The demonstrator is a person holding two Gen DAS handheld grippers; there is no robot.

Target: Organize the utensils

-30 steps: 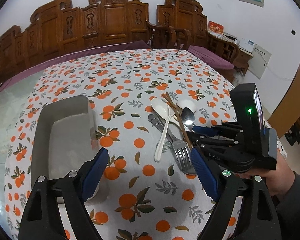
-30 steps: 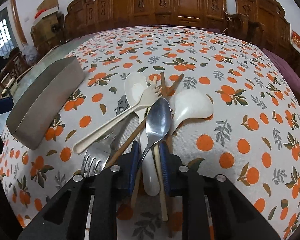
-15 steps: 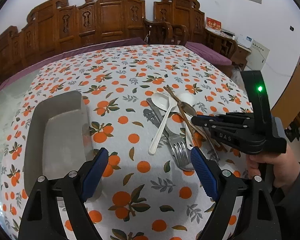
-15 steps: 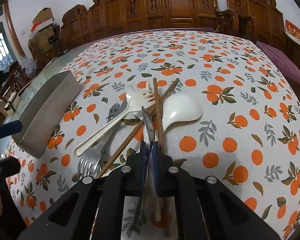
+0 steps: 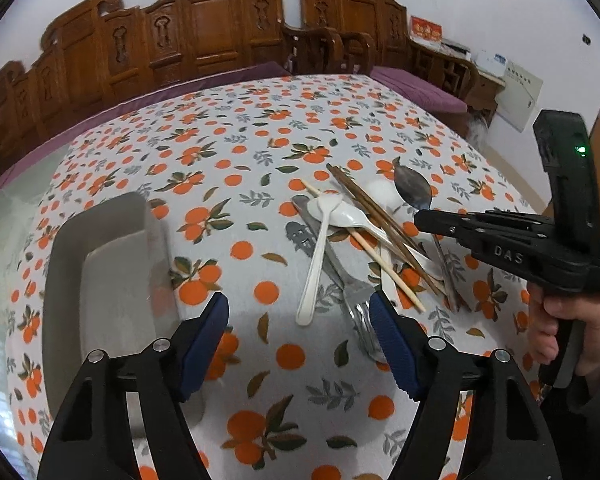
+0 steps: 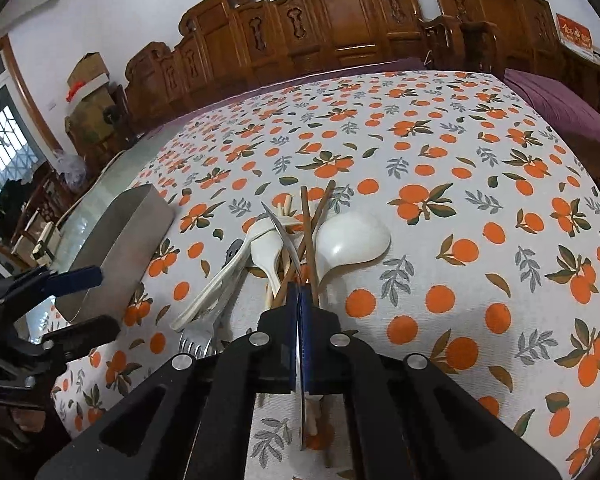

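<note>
My right gripper [image 6: 299,300] is shut on a metal spoon [image 6: 285,240] and holds it above the utensil pile; in the left wrist view the spoon's bowl [image 5: 413,190] sticks up past the gripper's tip [image 5: 420,219]. The pile on the tablecloth holds white plastic spoons [image 5: 320,248], brown chopsticks [image 5: 380,220], a light chopstick [image 5: 364,246], a metal fork [image 5: 356,300] and a white ladle [image 6: 350,242]. My left gripper [image 5: 300,340] is open and empty, low over the cloth between the metal tray [image 5: 108,280] and the pile.
The metal tray also shows at the left of the right wrist view [image 6: 120,248]. The table carries an orange-print cloth [image 5: 260,152]. Carved wooden chairs [image 5: 204,40] line the far side. The table edge drops off at the right.
My right gripper has closed on the metal spoon and lifted it off the pile, turning it on edge. My left gripper has stayed open in about the same place.
</note>
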